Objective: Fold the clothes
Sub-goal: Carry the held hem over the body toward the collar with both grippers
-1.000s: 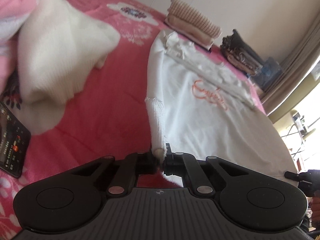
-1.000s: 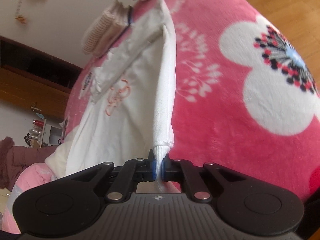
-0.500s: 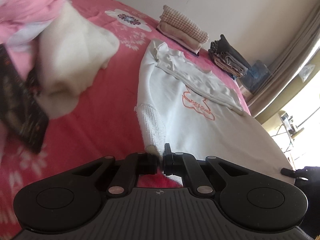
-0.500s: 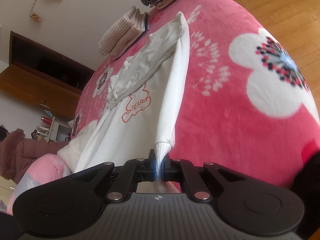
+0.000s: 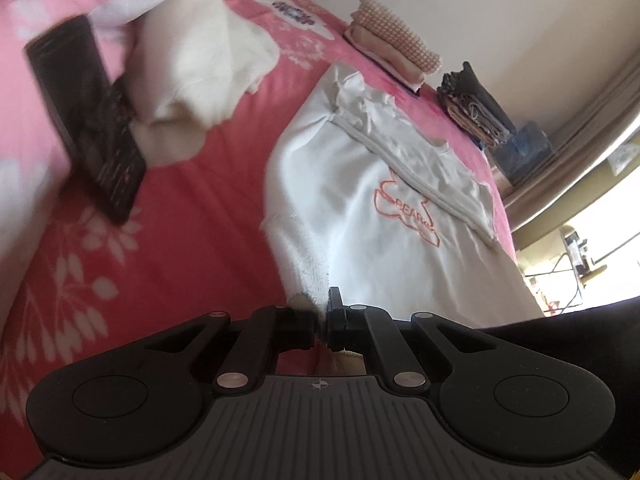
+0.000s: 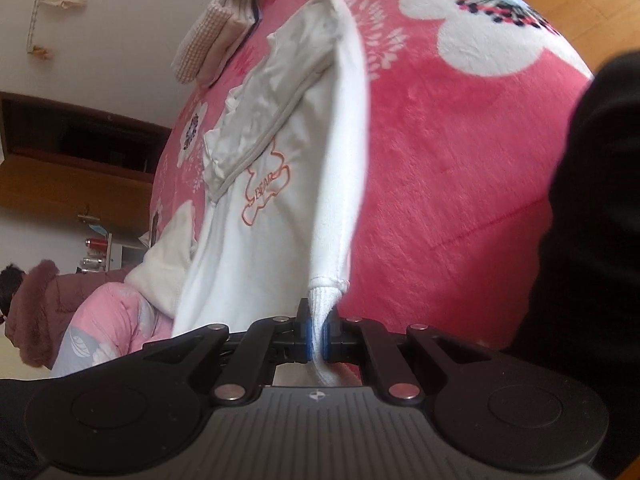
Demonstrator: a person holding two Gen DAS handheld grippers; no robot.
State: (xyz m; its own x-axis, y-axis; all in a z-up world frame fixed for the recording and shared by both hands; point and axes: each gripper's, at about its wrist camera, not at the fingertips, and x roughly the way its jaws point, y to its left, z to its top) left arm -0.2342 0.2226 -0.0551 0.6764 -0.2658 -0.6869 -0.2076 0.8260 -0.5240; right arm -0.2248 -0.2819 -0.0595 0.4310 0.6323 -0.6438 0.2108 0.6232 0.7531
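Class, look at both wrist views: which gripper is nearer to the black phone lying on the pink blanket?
Left. The left gripper, shut on a sleeve cuff, has the phone just up-left. The right gripper holds the other cuff across the white sweatshirt.

A white sweatshirt (image 5: 400, 240) with an orange outlined bear motif and grey collar trim lies on a pink bed blanket (image 6: 460, 160) printed with white flowers. Behind it, a beige checked folded stack (image 5: 394, 38) and a dark grey folded pile (image 5: 474, 102).
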